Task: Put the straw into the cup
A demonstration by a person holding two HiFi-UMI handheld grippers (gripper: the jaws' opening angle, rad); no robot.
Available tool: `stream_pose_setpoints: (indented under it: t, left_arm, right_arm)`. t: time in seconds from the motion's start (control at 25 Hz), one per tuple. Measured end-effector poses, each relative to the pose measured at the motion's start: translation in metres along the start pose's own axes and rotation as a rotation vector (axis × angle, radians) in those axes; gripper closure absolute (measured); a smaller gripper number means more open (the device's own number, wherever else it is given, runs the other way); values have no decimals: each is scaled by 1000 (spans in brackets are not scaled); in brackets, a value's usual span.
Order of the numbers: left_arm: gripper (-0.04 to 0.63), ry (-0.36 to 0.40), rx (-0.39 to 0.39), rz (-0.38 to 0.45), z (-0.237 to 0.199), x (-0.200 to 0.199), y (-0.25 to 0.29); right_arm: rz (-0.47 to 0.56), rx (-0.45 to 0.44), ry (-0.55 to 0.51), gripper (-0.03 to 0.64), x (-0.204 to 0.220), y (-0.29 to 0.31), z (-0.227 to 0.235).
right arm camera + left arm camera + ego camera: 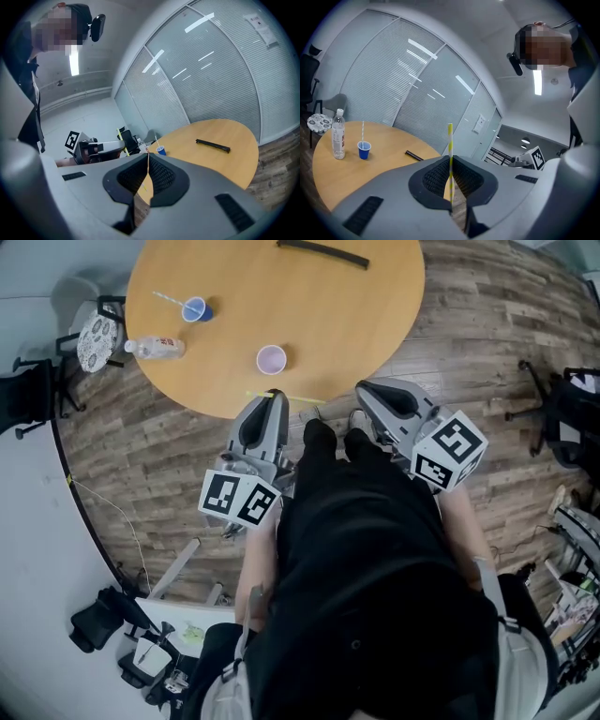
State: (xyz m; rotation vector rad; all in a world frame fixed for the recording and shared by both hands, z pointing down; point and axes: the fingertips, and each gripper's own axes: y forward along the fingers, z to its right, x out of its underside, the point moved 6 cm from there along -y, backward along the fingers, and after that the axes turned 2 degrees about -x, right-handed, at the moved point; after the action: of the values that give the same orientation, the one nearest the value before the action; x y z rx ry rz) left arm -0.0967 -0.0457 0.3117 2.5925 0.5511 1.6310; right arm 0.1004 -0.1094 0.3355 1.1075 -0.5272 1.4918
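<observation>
While the left gripper is clamped on the yellow-and-white striped paper straw, that thin pinch could let it swivel and miss the lilac paper cup on the round wooden table; the right gripper is closed and empty.

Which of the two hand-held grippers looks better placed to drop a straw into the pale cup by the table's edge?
Left. The left hand-held gripper pinches the yellow-striped straw and is the nearer to the pale cup. The right hand-held gripper is shut, with nothing between its jaws.
</observation>
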Motion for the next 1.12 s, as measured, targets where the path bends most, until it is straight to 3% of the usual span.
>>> stream_pose_setpoints:
  t: [0.6,1.12]
  left_arm:
    - [565,38,61,-19,-91,-37,24]
    - [565,73,112,-88,-139,-24,54]
  right_arm:
    - [-6,110,7,598,-14,67,-6]
    - [9,238,51,598,-13,84,-9]
